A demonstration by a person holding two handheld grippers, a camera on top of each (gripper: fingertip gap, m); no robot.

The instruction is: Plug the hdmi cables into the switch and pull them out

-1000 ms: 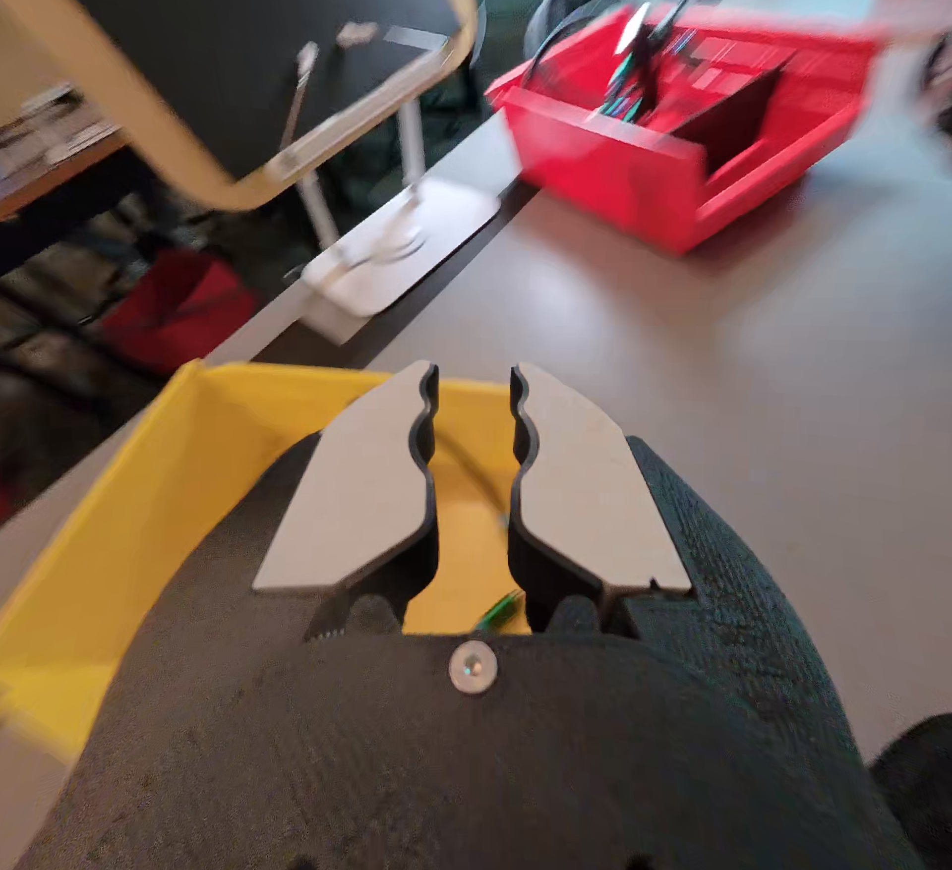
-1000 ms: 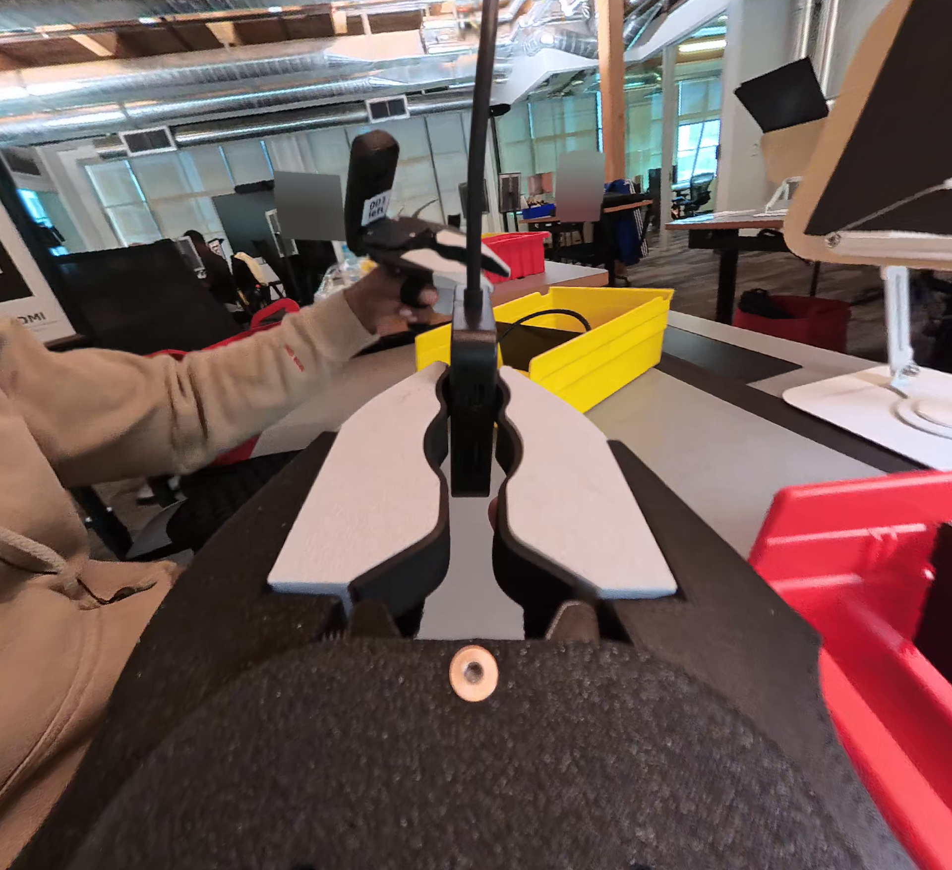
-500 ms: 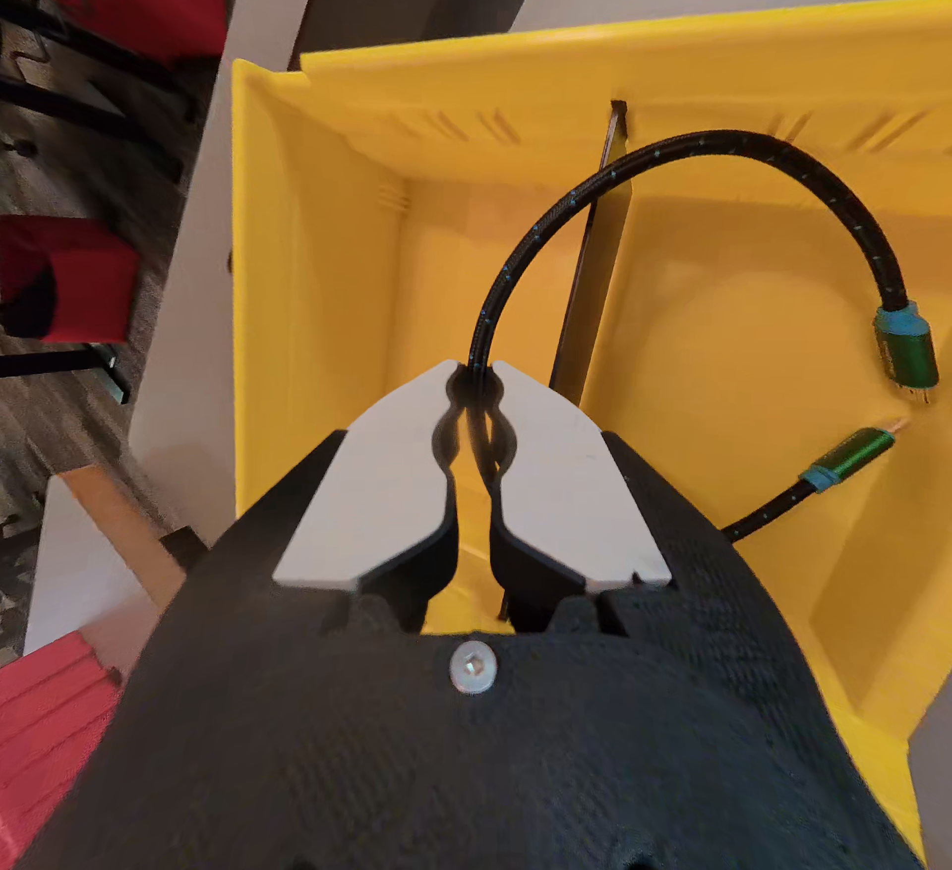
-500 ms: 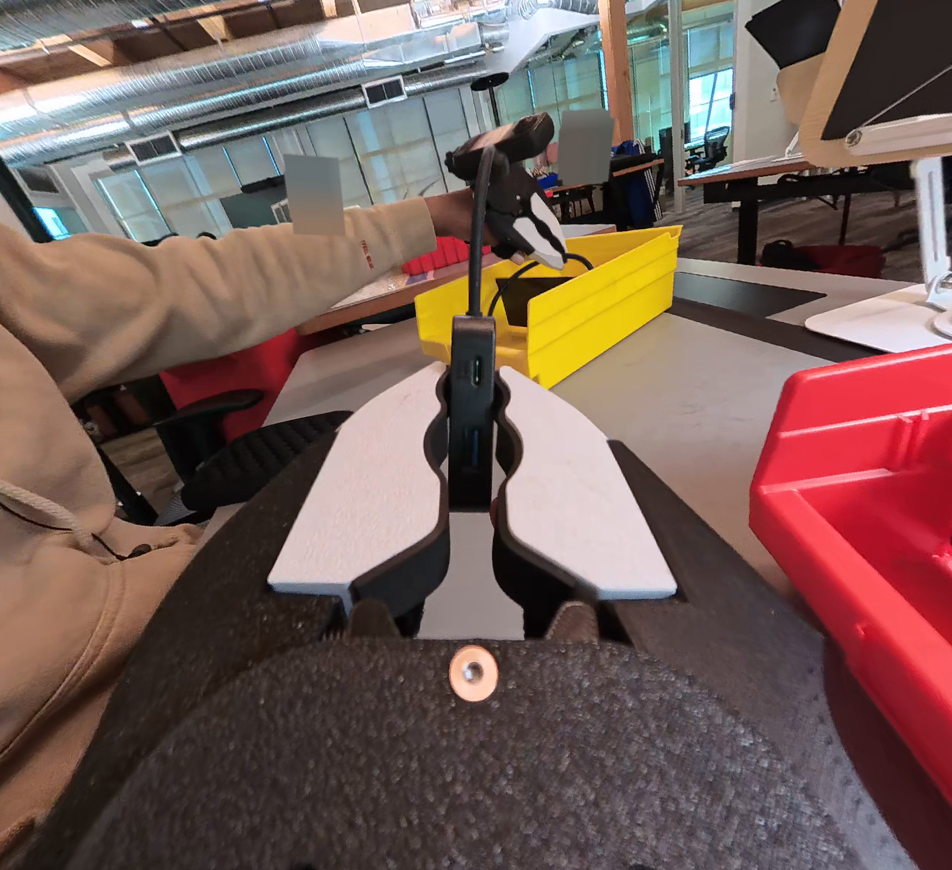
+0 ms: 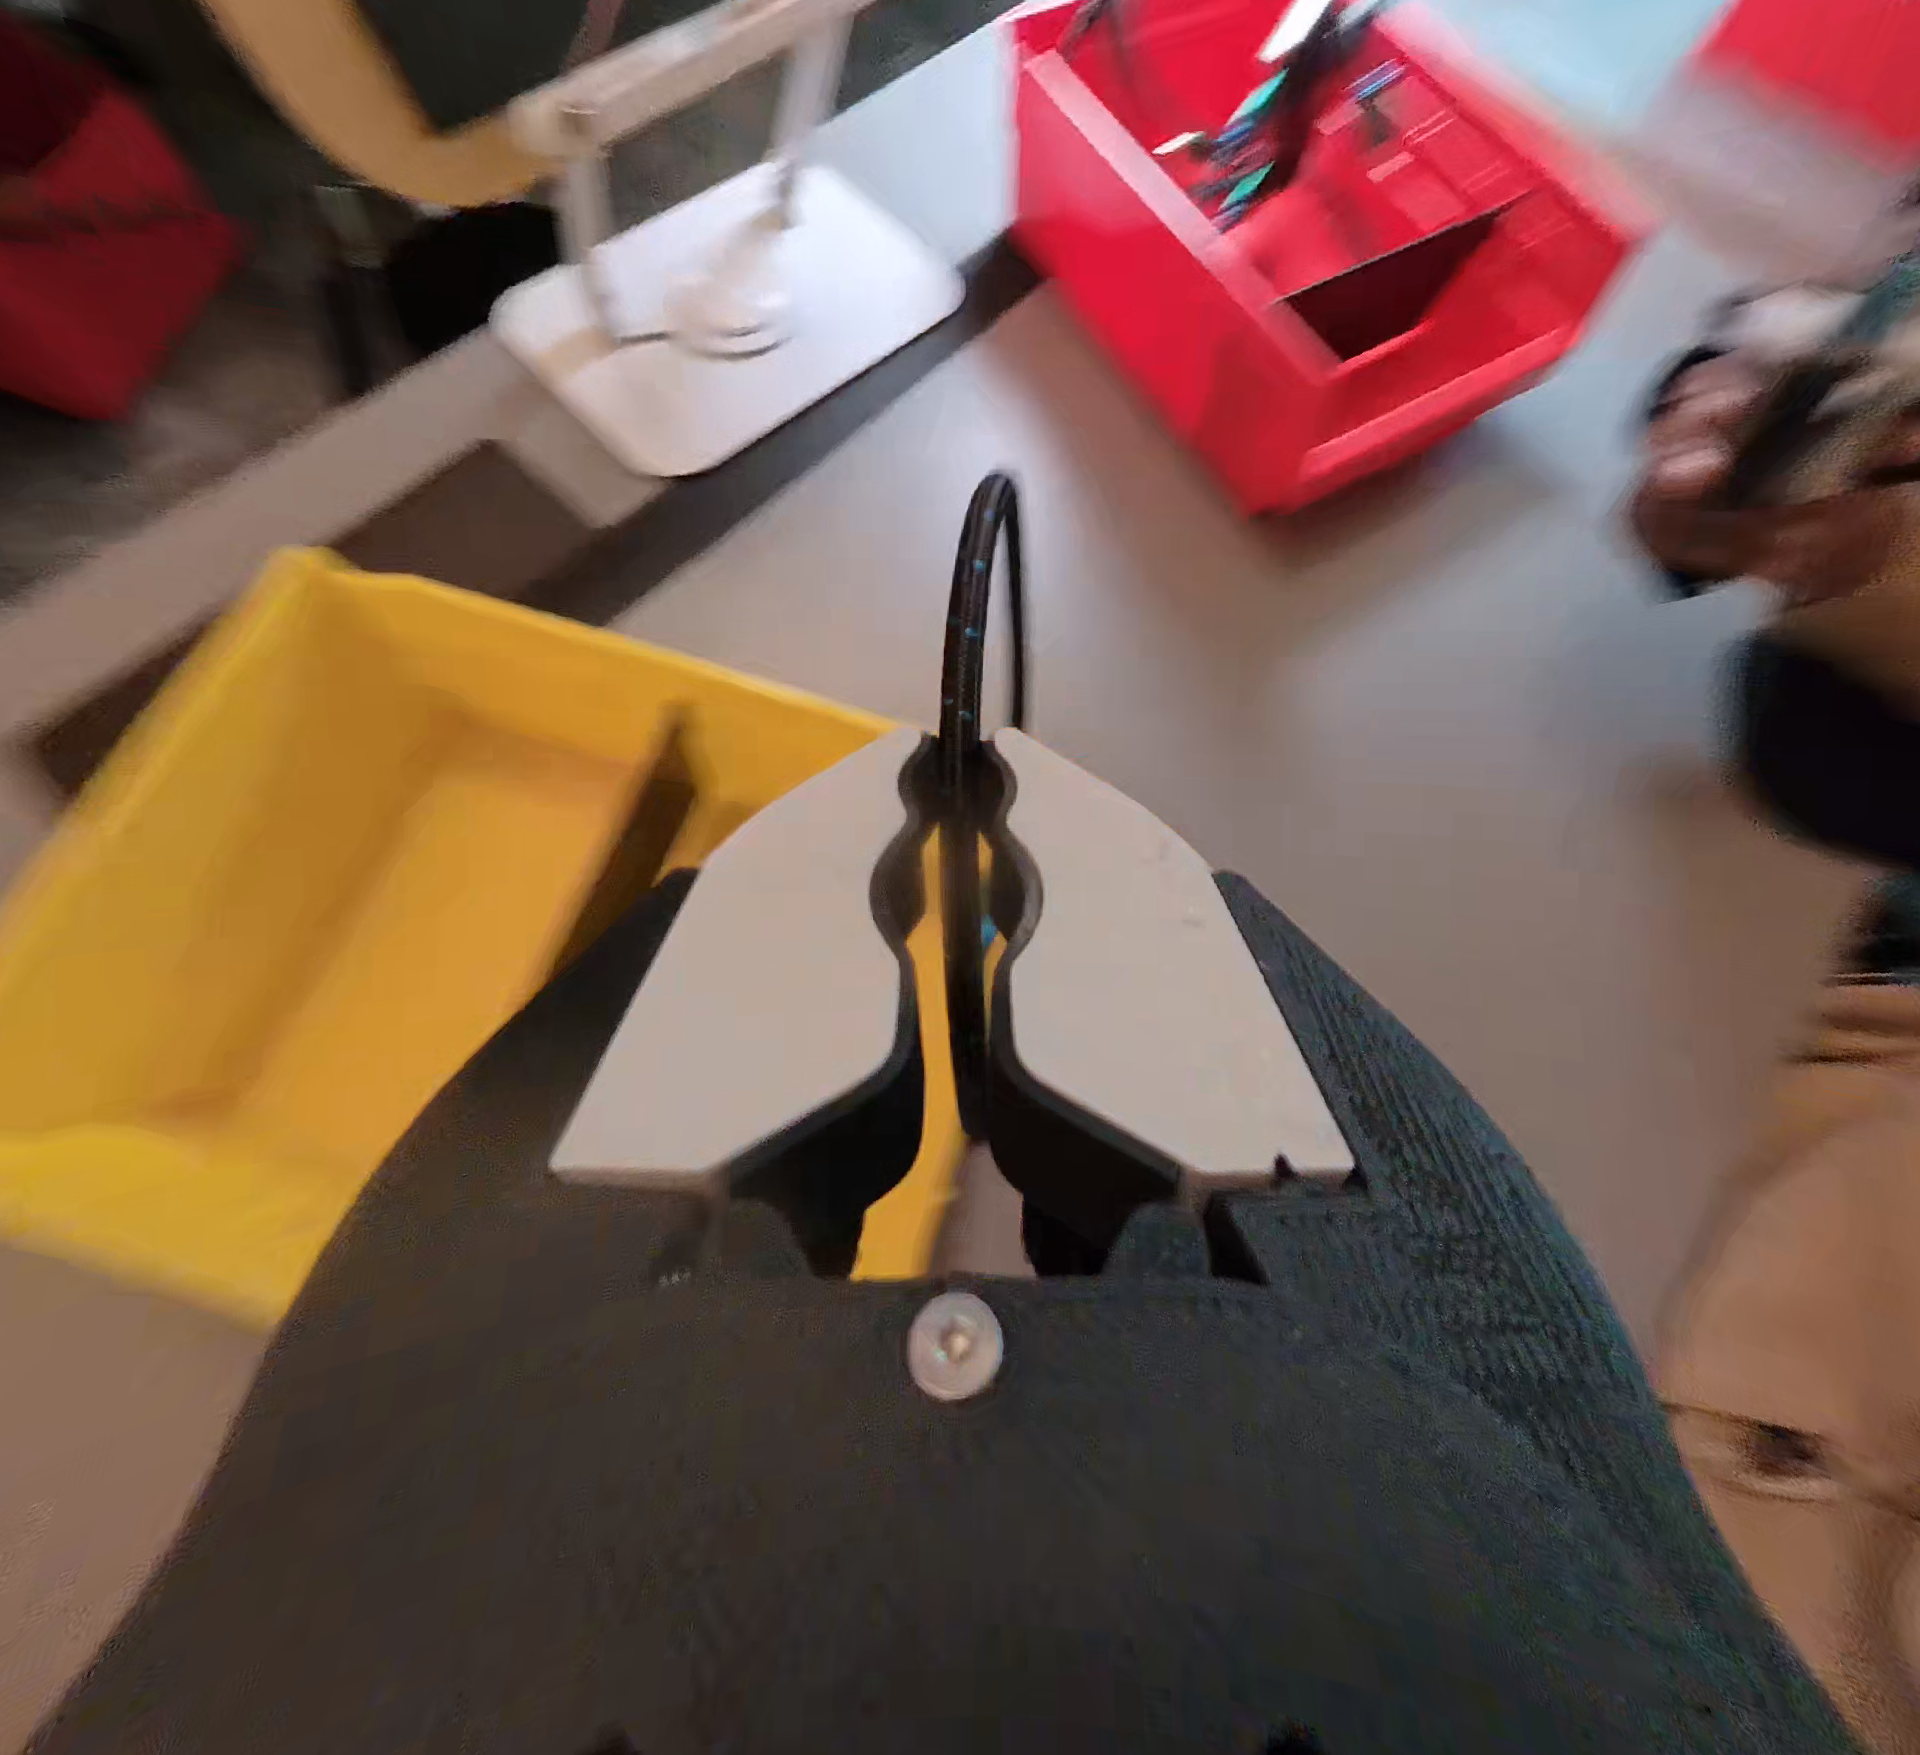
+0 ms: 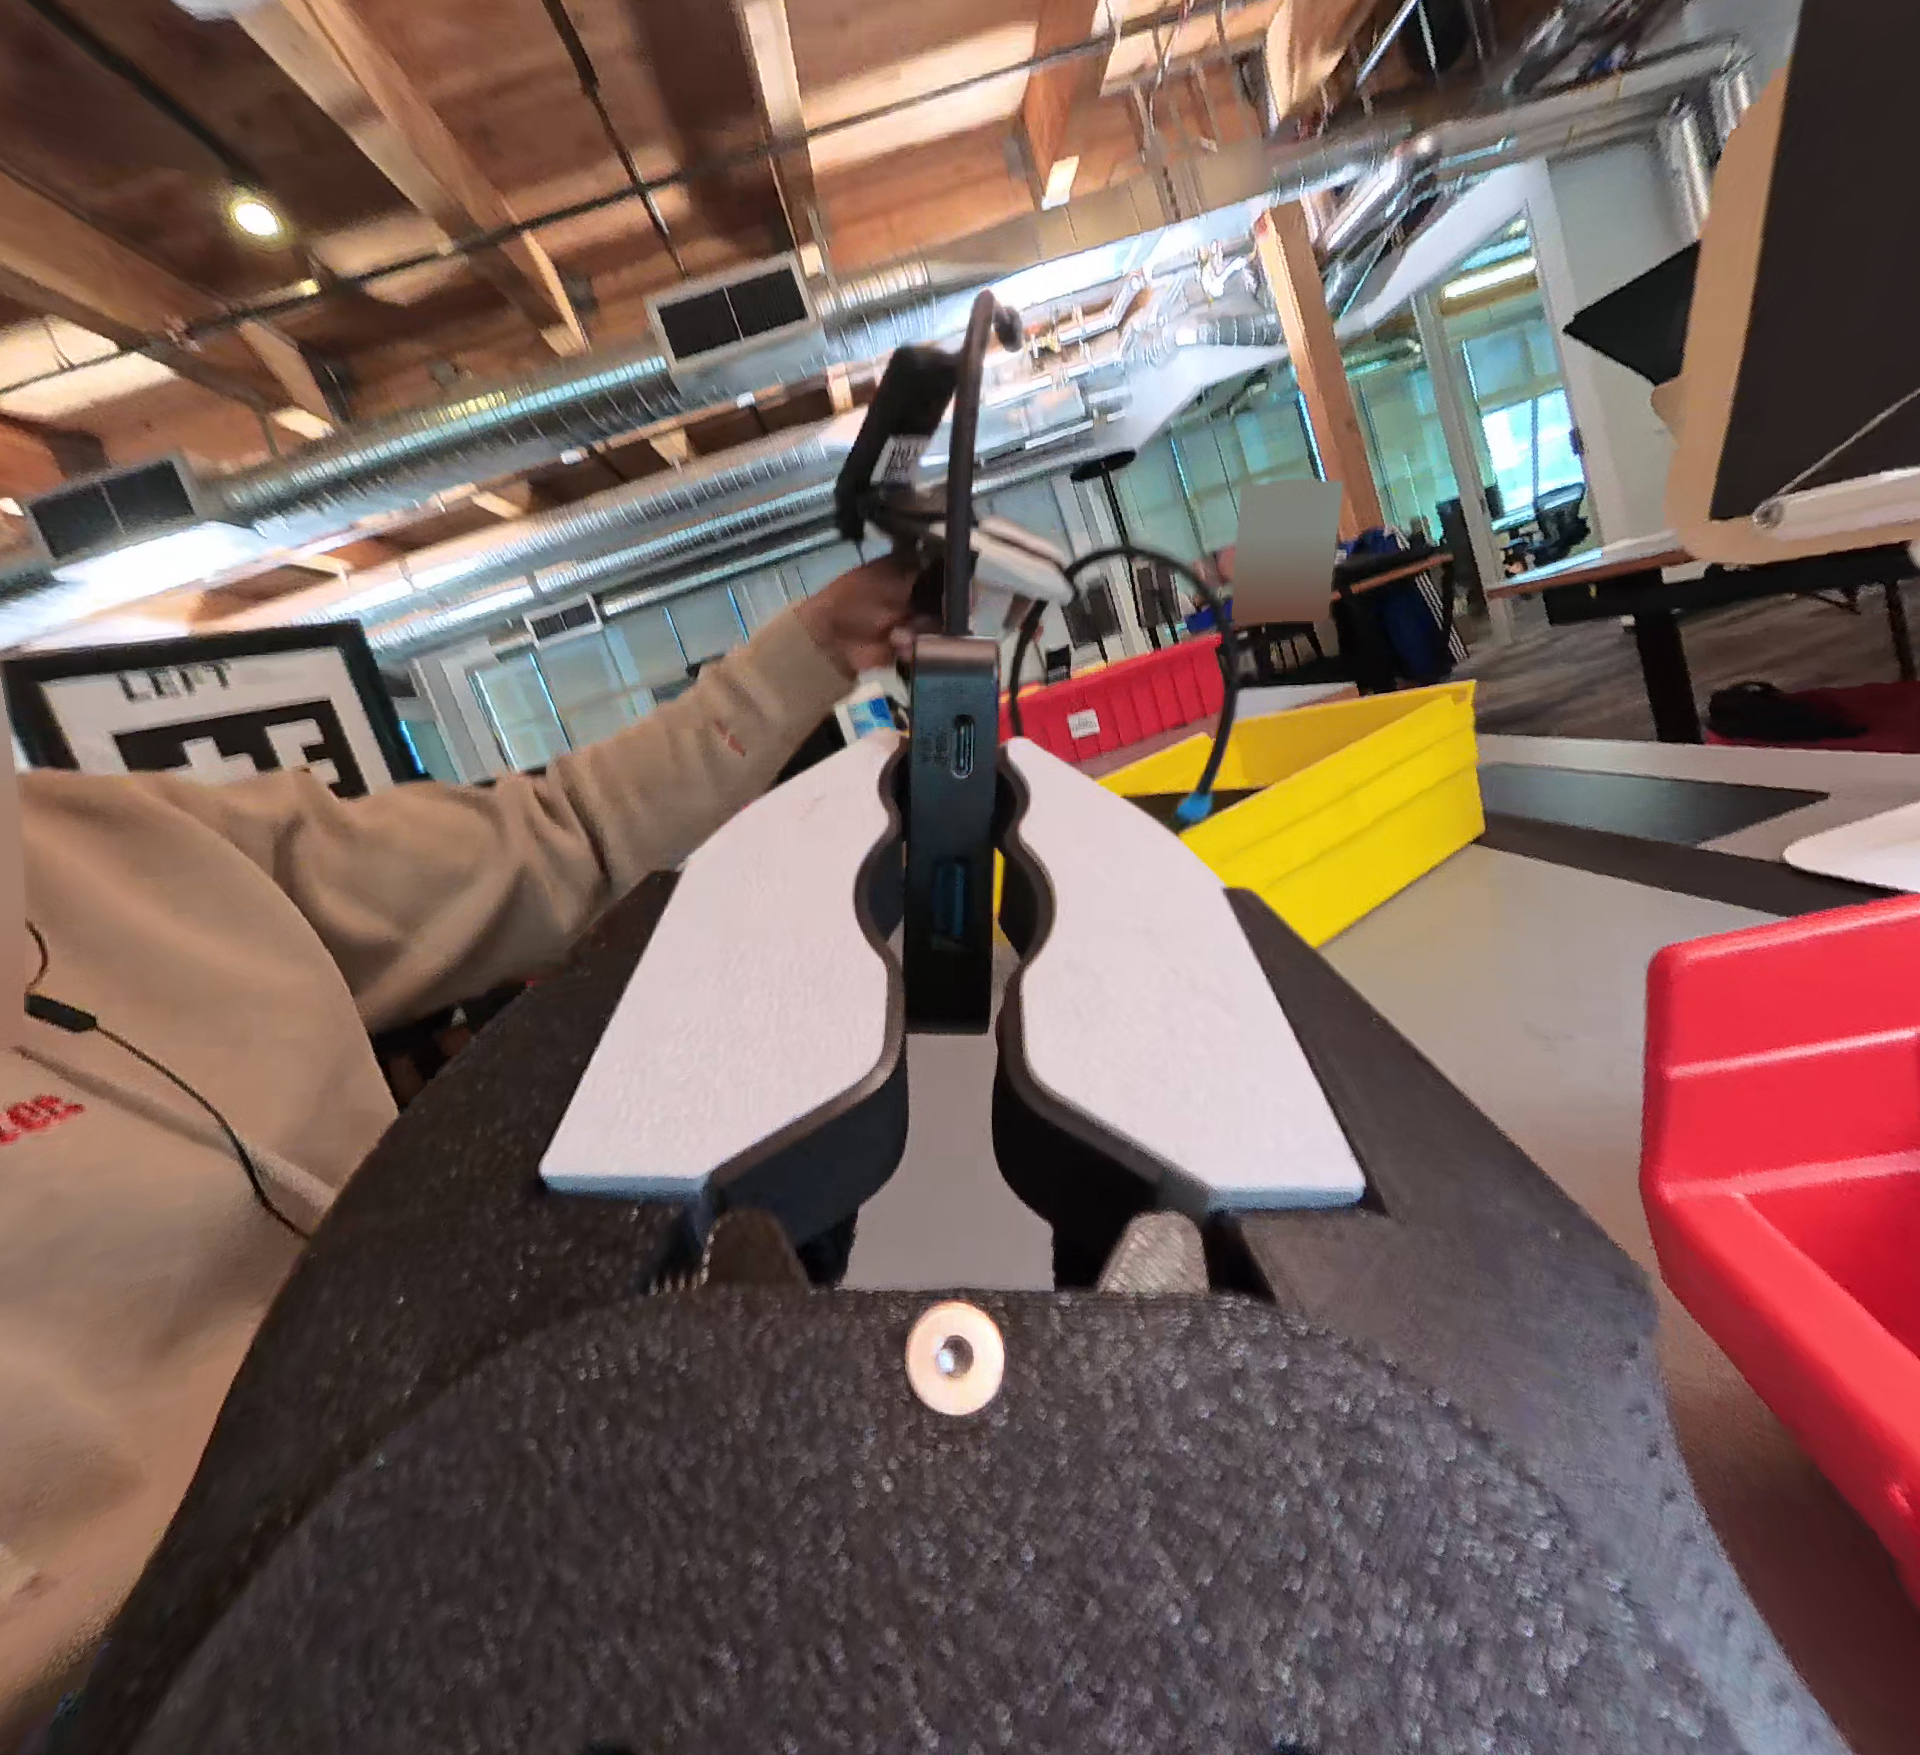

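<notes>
My left gripper (image 5: 958,755) is shut on a black braided cable (image 5: 966,645), which arches up out of the jaws above the yellow bin (image 5: 312,874). In the right wrist view the left gripper (image 6: 997,552) is raised over the yellow bin (image 6: 1340,801), and the cable (image 6: 1216,656) hangs from it in a loop with a blue-green plug at its end. My right gripper (image 6: 951,755) is shut on the black switch (image 6: 948,832), held upright with its side ports facing the camera and its own black lead rising from the top.
A red bin (image 5: 1330,230) with cables stands at the far right of the grey table (image 5: 1299,770); its corner shows in the right wrist view (image 6: 1787,1134). A monitor on a white base (image 5: 727,323) stands at the table's far edge. A person's beige sleeve (image 6: 364,874) reaches across. Spacing between my two grippers at the tips: around 30 cm.
My left gripper closed on the braided cable inside the yellow bin and has lifted it out and up. My right gripper tilted upward, still holding the switch.
</notes>
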